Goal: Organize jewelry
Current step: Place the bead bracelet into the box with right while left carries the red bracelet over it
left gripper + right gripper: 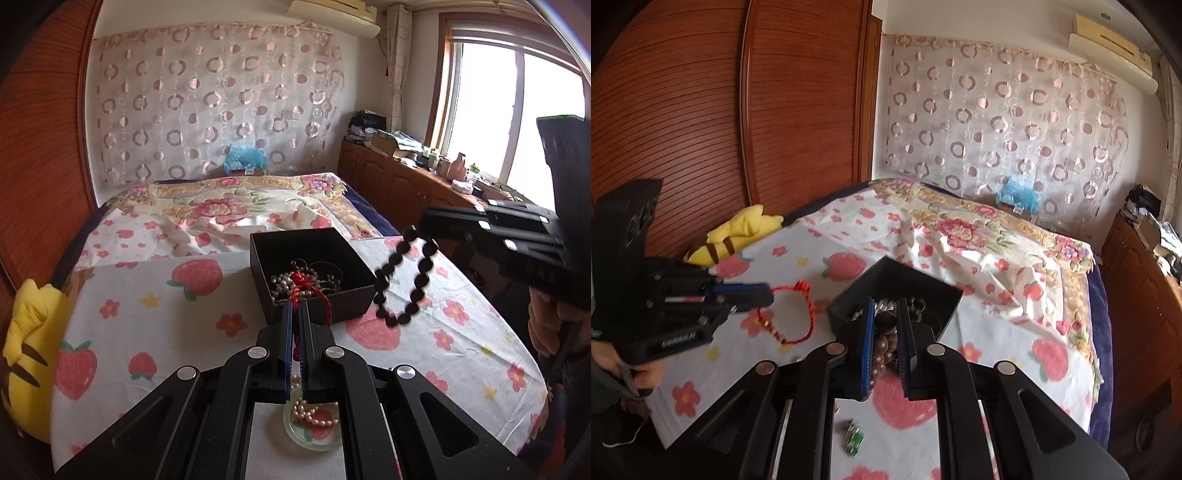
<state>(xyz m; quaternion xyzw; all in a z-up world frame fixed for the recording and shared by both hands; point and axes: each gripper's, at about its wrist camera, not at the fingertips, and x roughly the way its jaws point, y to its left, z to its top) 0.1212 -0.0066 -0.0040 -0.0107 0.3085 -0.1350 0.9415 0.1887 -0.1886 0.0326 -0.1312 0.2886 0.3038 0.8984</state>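
My left gripper (295,308) is shut on a red cord bracelet (301,286), which hangs just in front of the near wall of an open black box (354,299). The box holds pearls and other pieces. Seen from the right wrist, the left gripper (770,291) holds the red cord bracelet (812,317) above the cloth, left of the box (849,295). My right gripper (886,304) is shut on a dark bead bracelet (882,343) near the box's rim. In the left wrist view the right gripper (424,221) holds that bead bracelet (424,269) dangling right of the box.
A pearl strand (317,415) lies in a pale green bangle (295,432) under my left gripper. Small green-stone pieces (853,437) lie on the strawberry-print cloth (155,332). A yellow plush toy (33,362) sits at the bed's left edge, and wooden cabinets (388,181) line the right.
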